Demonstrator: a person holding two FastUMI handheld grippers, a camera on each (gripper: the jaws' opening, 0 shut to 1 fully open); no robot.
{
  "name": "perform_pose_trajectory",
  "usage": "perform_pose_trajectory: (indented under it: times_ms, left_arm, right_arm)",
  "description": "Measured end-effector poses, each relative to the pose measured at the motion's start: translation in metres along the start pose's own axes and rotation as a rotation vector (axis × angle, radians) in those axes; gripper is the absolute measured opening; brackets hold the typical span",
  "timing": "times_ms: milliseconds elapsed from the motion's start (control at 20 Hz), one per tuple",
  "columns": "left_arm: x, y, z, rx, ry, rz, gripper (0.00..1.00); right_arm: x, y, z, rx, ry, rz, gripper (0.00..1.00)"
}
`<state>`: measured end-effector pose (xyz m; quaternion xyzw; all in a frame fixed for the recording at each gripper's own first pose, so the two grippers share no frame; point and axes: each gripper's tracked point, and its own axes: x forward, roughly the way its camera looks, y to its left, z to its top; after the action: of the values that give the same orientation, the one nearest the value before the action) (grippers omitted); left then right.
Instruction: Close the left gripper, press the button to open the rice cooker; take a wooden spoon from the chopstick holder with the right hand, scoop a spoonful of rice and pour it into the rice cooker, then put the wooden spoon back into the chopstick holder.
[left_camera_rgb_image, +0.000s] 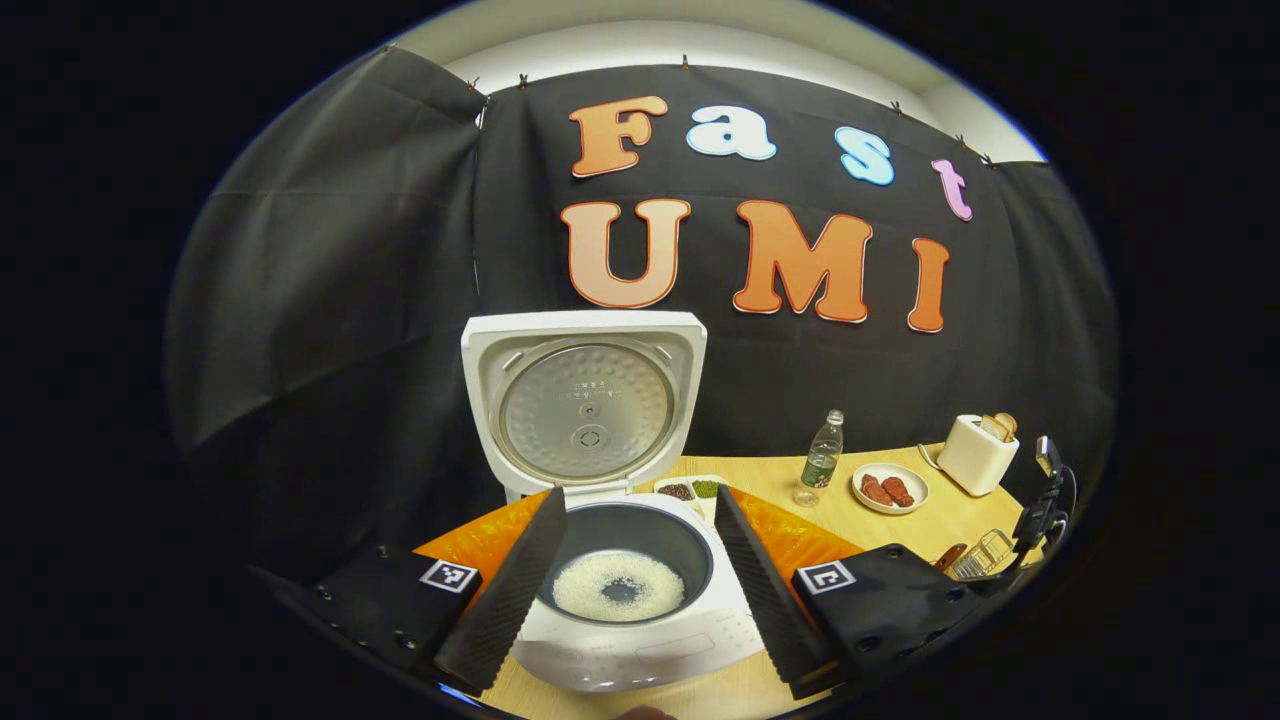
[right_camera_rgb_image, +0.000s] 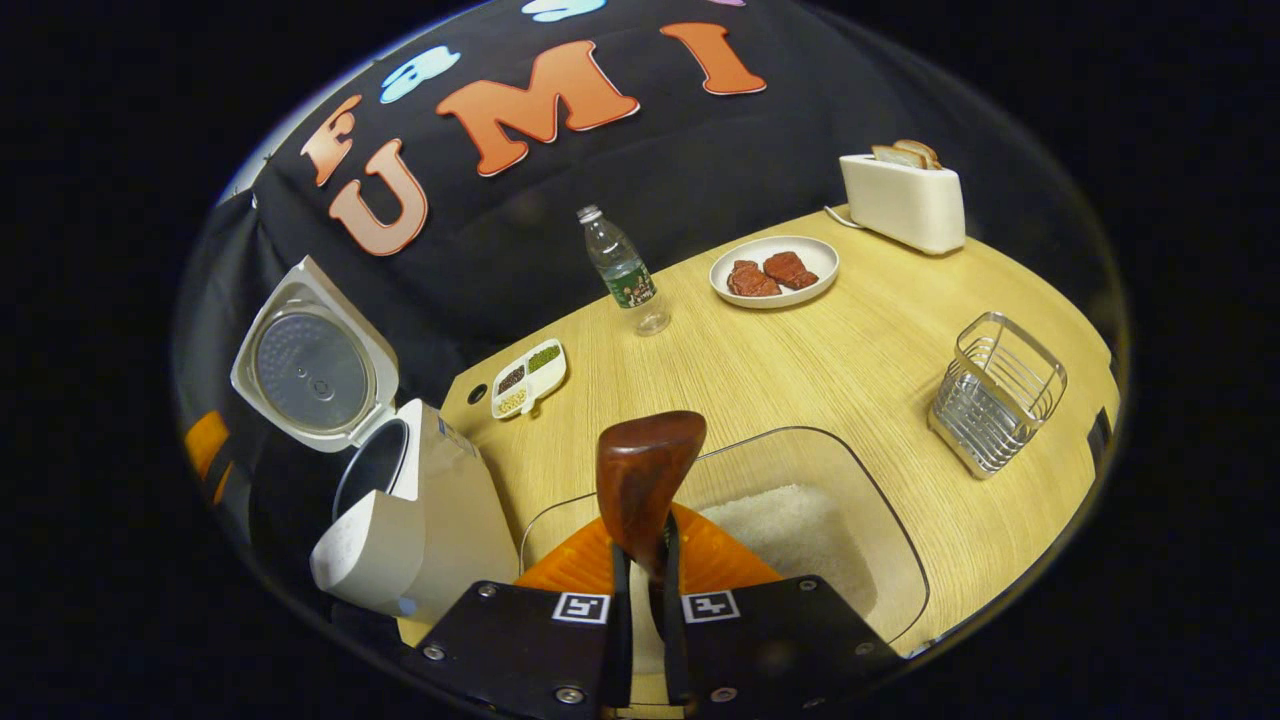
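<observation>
Right hand-held gripper (right_camera_rgb_image: 645, 580) clamped on wooden spoon (right_camera_rgb_image: 648, 475), left hand-held gripper (left_camera_rgb_image: 630, 570) wide open over rice cooker (left_camera_rgb_image: 625, 570)

White rice cooker (left_camera_rgb_image: 640, 640) between the spread fingers of the left gripper (left_camera_rgb_image: 637, 590), dark grey pot inside, white rice (left_camera_rgb_image: 617, 585) ringed on its bottom; silvery lid plate (left_camera_rgb_image: 585, 412) above. Dark reddish-brown wooden spoon (right_camera_rgb_image: 648, 475) clamped in the right gripper (right_camera_rgb_image: 645, 600). Orange mat (right_camera_rgb_image: 715, 560) just beyond those fingers, white rice (right_camera_rgb_image: 790, 530) in a clear container (right_camera_rgb_image: 880, 500) beside it. Pale wood-grain table (right_camera_rgb_image: 800, 370). Silver wire chopstick holder (right_camera_rgb_image: 995, 390) right of the jaws. White plate (right_camera_rgb_image: 815, 270), reddish-brown pieces. White toaster (right_camera_rgb_image: 905, 205). Clear bottle (right_camera_rgb_image: 625, 270), green label.
</observation>
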<state>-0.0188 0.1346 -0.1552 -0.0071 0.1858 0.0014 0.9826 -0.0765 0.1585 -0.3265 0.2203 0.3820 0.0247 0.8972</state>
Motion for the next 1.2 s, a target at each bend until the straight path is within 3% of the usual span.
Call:
perform_pose_trajectory:
  times_ms: [800,1200]
  left_arm:
    - [-0.002,-0.003,0.001,-0.024,-0.002,0.023,1.0]
    - [-0.009,-0.013,0.007,-0.047,-0.002,0.075,1.0]
  right_arm:
    - [0.0,-0.013,-0.011,0.409,0.132,0.176,0.12]
    - [-0.008,-0.042,0.011,0.456,0.106,0.238,0.12]
